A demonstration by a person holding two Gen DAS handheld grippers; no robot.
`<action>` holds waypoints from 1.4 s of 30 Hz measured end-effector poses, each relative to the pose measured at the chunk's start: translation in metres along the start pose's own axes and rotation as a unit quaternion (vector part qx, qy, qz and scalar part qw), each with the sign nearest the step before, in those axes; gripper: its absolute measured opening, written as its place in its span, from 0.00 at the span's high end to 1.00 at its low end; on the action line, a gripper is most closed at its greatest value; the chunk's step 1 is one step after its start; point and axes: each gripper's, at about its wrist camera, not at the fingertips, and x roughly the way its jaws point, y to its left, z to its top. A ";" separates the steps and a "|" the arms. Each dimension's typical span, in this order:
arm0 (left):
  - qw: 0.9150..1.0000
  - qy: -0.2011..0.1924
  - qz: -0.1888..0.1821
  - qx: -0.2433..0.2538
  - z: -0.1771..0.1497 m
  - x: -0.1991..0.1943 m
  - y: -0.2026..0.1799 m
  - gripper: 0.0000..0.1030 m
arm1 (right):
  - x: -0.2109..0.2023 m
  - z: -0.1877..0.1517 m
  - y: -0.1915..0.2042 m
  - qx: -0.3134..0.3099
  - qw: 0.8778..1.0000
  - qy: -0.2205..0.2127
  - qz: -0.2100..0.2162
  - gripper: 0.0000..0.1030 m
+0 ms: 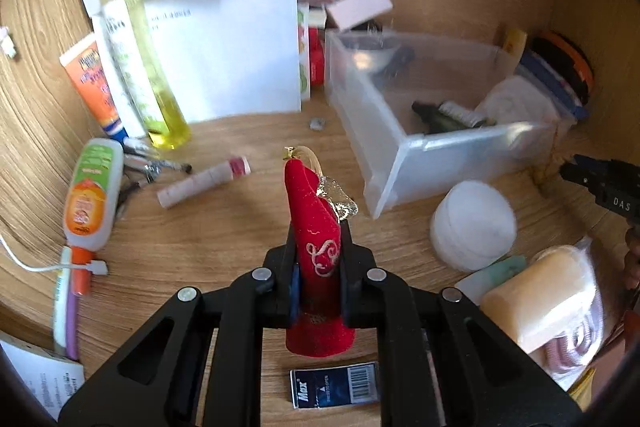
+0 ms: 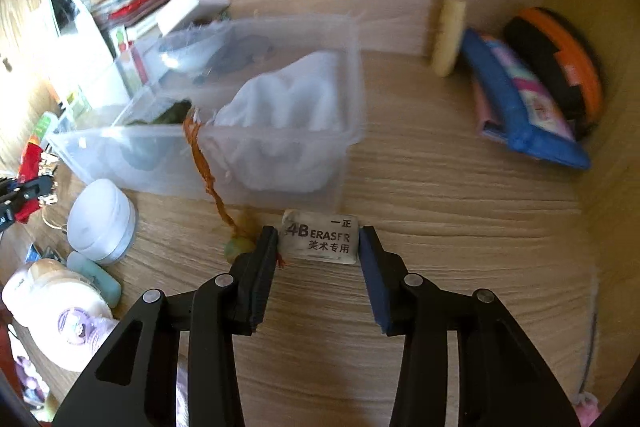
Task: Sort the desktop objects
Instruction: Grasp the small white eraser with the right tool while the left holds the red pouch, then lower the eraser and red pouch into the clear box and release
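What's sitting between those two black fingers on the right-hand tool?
In the right wrist view, a white 4B eraser lies on the desk between the right gripper's open fingers.

My left wrist camera looks down my fingers at the desk, close; my right likewise; both share the clear bin (image 1: 420, 99) (image 2: 280, 155) and white jar (image 1: 472, 223) (image 2: 102, 223)

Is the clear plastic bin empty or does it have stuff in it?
Not empty: the clear plastic bin holds a crumpled white cloth and a dark green item.

Red pouch (image 1: 318, 259), white eraser (image 2: 319, 237), yellow bottle (image 1: 138, 43).
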 end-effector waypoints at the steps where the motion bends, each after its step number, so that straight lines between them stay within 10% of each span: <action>1: 1.000 -0.005 -0.003 -0.001 0.002 -0.004 0.000 0.87 | -0.005 0.000 -0.003 0.003 1.000 -0.007 0.000 0.63; 15: 0.998 -0.036 -0.044 0.007 0.031 -0.028 -0.031 0.87 | -0.057 0.006 0.006 -0.016 0.997 -0.073 0.023 0.63; 42: 0.995 -0.049 -0.078 0.032 0.093 -0.019 -0.062 0.87 | 0.008 -0.029 0.004 -0.024 0.999 0.037 0.017 0.52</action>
